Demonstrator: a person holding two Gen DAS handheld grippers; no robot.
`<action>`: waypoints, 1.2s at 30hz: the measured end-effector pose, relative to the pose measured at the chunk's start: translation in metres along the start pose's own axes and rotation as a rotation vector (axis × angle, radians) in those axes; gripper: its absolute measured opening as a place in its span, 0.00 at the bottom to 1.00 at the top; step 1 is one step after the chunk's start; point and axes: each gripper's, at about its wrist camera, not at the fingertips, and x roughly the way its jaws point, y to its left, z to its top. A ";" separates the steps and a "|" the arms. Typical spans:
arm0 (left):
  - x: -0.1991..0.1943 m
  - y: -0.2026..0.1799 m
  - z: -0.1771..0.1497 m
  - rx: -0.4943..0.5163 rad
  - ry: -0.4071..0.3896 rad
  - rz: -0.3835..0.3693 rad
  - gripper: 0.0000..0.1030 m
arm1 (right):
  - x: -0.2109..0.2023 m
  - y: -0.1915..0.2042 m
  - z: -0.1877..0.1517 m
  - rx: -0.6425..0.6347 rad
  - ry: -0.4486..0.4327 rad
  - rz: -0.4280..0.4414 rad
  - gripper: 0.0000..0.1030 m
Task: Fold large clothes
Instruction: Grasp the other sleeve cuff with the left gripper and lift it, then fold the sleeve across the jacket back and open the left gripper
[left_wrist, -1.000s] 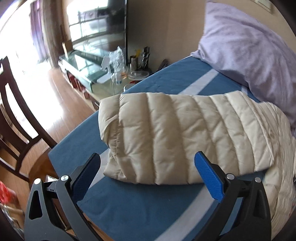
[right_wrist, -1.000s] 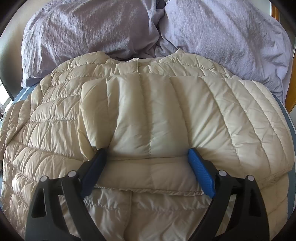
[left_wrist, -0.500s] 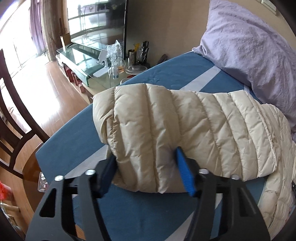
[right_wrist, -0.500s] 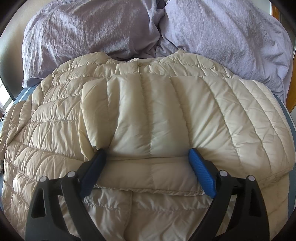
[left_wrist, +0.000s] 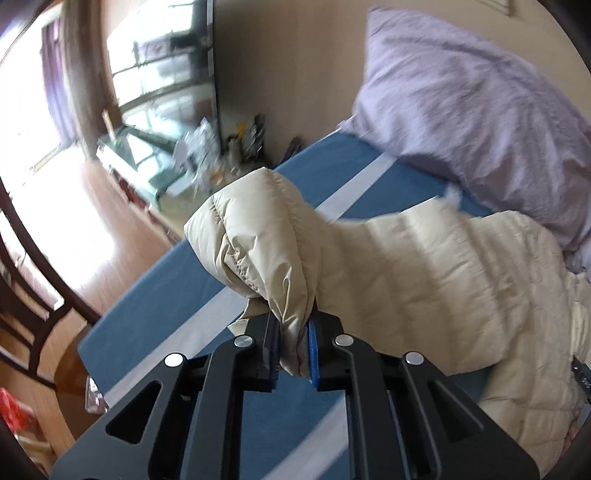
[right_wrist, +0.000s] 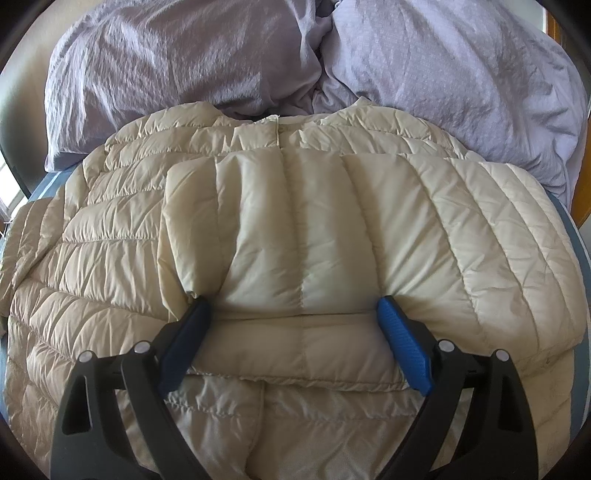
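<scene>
Beige sleeve (left_wrist: 258, 236) now pinched and lifted, left tongs (left_wrist: 293, 350) closed

Left wrist view low over the blue bed (left_wrist: 192, 280), facing along the cream puffer jacket (left_wrist: 424, 266) toward a lilac pillow (left_wrist: 461, 110), right wrist view close above the jacket (right_wrist: 295, 229), facing the pillows (right_wrist: 443, 74), both sharing jacket and pillow.

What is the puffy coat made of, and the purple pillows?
Puffy coat: it looks like thin, slightly shiny woven shell, likely nylon, with soft filling; stitched puffy channels show that. Purple pillows: matte, crinkly cloth, perhaps cotton.
</scene>
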 end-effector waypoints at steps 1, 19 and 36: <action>-0.004 -0.006 0.003 0.009 -0.009 -0.009 0.11 | -0.001 0.000 0.000 -0.002 0.006 0.003 0.89; -0.062 -0.202 -0.001 0.252 -0.046 -0.365 0.11 | -0.061 -0.034 -0.017 -0.021 -0.029 0.023 0.91; -0.063 -0.343 -0.074 0.477 0.090 -0.533 0.11 | -0.070 -0.095 -0.038 0.053 -0.041 -0.037 0.91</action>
